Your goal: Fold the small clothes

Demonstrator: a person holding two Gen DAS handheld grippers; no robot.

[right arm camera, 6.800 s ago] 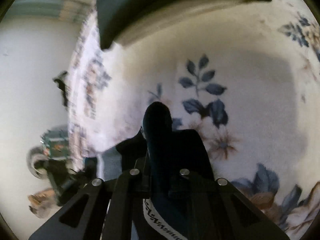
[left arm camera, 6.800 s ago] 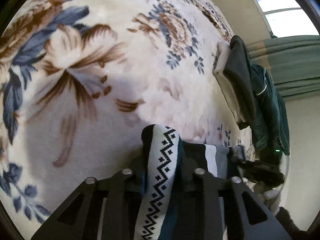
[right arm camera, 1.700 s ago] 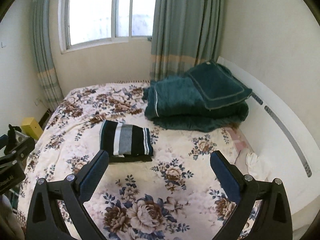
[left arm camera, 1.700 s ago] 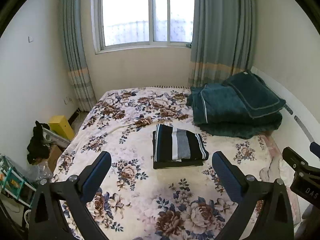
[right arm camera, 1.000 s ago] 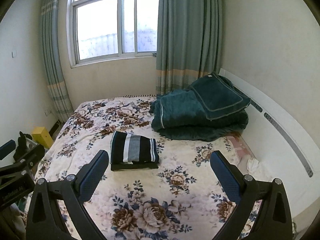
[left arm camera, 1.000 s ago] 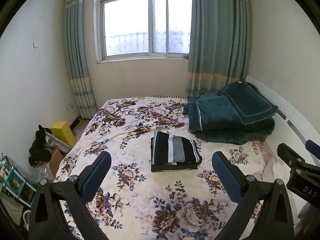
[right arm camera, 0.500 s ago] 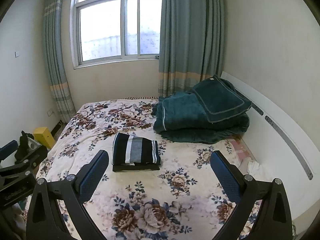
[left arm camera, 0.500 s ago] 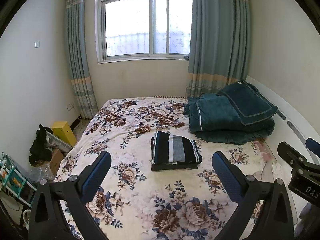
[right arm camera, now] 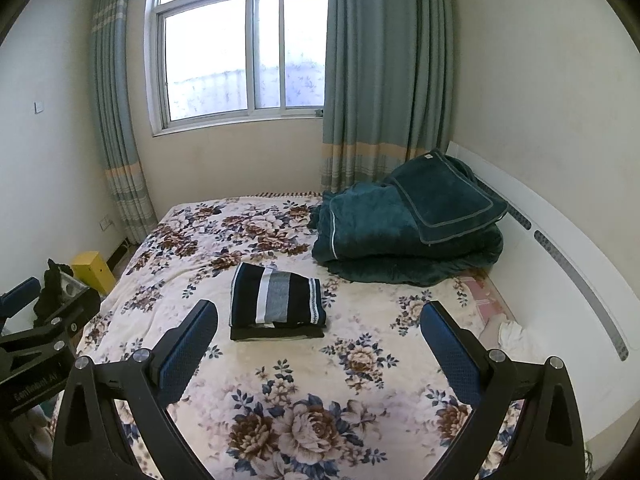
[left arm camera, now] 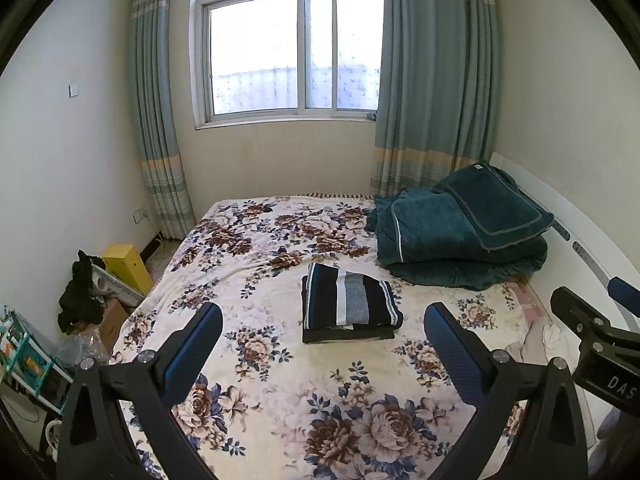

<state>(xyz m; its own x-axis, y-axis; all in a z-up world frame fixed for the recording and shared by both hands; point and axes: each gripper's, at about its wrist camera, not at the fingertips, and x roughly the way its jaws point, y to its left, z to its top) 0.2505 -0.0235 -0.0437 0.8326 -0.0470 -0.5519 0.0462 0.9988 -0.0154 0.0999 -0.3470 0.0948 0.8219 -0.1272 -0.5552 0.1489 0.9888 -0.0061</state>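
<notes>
folded striped clothes (left arm camera: 349,305) lie on the floral bedspread (left arm camera: 280,392), both grippers held back above it.

the left gripper (left arm camera: 322,334) and right gripper (right arm camera: 318,330) each have their fingers spread wide with nothing between them. the stack sits flat near the middle of the bed, well apart from both, close to the dark green folded quilt (left arm camera: 460,236) by the headboard (right arm camera: 560,248). behind, a window (left arm camera: 288,52) between blue-grey curtains (left arm camera: 432,80).

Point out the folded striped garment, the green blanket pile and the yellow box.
folded striped garment (left arm camera: 350,300), left wrist view, grey stripe on top.
green blanket pile (left arm camera: 452,236), left wrist view, front fold.
yellow box (right arm camera: 93,270), right wrist view, its side.
</notes>
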